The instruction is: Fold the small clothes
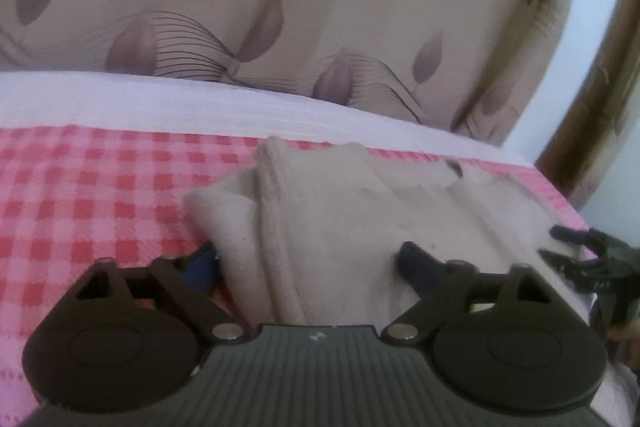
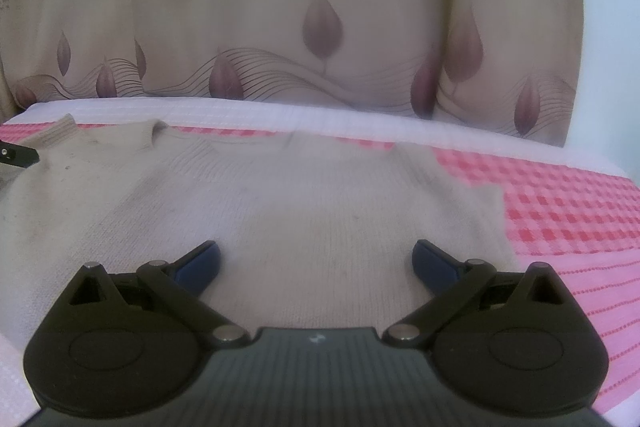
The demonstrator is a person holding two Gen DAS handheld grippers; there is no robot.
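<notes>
One beige knit sweater (image 2: 280,211), lying flat across the centre of the right wrist view on one pink-and-white checked cloth (image 2: 560,195); in the left wrist view its folded sleeve and ribbed edge (image 1: 276,179) fill the centre. One white cover (image 2: 320,117) shows as a band behind the cloth. One leaf-patterned curtain (image 2: 320,27) fills the upper frame.

Two grippers. Left gripper (image 1: 308,263): fingers (image 1: 416,261) apart, a bunched fold of the sweater between them, both touching fabric; whether they pinch it cannot be told. Right gripper (image 2: 316,263): fingers (image 2: 200,263) spread wide over the sweater's lower part, nothing clamped.
</notes>
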